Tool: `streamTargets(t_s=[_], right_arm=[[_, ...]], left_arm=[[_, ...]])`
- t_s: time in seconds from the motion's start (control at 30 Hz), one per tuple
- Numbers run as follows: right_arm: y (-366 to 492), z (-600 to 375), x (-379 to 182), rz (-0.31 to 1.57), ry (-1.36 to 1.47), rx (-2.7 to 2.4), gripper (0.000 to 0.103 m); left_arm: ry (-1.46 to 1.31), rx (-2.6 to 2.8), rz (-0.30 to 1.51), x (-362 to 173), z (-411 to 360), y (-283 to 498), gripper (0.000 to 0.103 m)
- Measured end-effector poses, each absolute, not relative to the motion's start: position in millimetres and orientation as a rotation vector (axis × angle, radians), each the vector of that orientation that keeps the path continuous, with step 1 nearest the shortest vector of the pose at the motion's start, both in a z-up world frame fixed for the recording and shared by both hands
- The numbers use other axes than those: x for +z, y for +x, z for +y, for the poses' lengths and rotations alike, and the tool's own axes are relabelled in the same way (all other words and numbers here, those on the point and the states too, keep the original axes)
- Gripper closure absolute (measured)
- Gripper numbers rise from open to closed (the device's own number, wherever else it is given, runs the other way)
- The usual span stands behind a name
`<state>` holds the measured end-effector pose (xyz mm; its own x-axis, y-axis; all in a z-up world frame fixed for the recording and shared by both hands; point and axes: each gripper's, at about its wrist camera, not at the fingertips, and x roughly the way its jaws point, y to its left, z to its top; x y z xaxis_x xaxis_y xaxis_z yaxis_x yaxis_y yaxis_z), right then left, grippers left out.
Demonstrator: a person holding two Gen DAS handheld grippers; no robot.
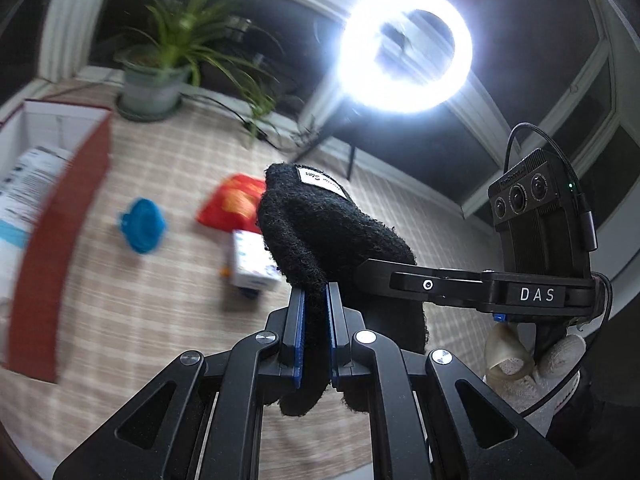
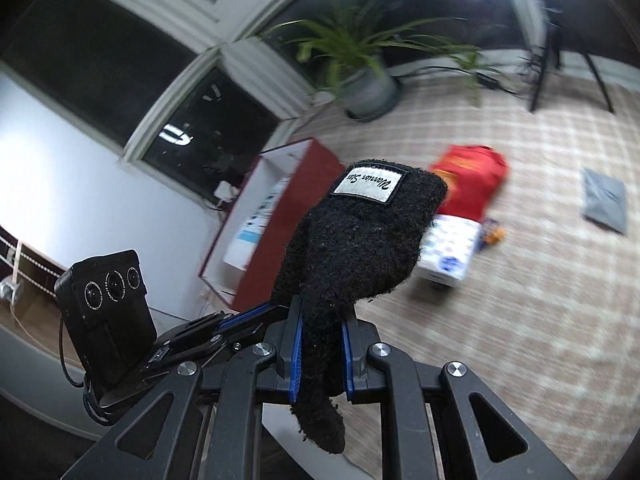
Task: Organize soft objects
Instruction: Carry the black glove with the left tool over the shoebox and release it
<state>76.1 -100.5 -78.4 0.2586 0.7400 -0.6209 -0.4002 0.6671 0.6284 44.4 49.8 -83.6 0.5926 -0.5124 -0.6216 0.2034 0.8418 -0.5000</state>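
Left gripper (image 1: 316, 320) and right gripper (image 2: 320, 356) jaws are both being pinched on one black glove (image 1: 320, 220), held aloft between them, likely for folding or transfer. Red box (image 1: 60, 216) is lying open beyond the glove, probably the drop target.

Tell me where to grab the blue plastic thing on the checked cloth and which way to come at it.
The blue plastic piece is blurred, so this is a guess. It looks like a shallow round cup with a small tab on its left. Come from above and pinch across its rim wall. Both grippers, left and right, are shut on the black knit glove, so free one first.
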Motion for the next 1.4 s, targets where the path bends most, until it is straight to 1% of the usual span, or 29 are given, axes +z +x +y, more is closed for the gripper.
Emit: streamTargets(t_s=[0.23, 0.4, 0.73, 1.03, 1.33, 1.4], right_arm=[[81, -15, -59, 1.016, 0.326, 0.893, 0.089], [87, 42, -56, 1.017, 0.296, 0.946, 0.089], [103, 137, -70, 1.049, 0.217, 0.971, 0.089], [118, 177, -93, 1.092, 0.174, 0.933, 0.089], [131, 194, -111, 1.114, 0.141, 0.890, 0.089], [133, 195, -113, 1.119, 0.140, 0.890, 0.085]], left_arm=[[-0.420, -0.326, 0.782, -67, 121, 30, 0.095], [-0.428, -0.249, 0.760, -63, 167, 28, 0.095], [-0.466, -0.131, 0.772, -79, 250, 32, 0.095], [-0.476, -0.072, 0.800, -101, 287, 45, 0.095], [-0.475, -0.040, 0.822, -112, 302, 54, 0.095], [-0.468, -0.034, 0.825, -114, 301, 55, 0.095]])
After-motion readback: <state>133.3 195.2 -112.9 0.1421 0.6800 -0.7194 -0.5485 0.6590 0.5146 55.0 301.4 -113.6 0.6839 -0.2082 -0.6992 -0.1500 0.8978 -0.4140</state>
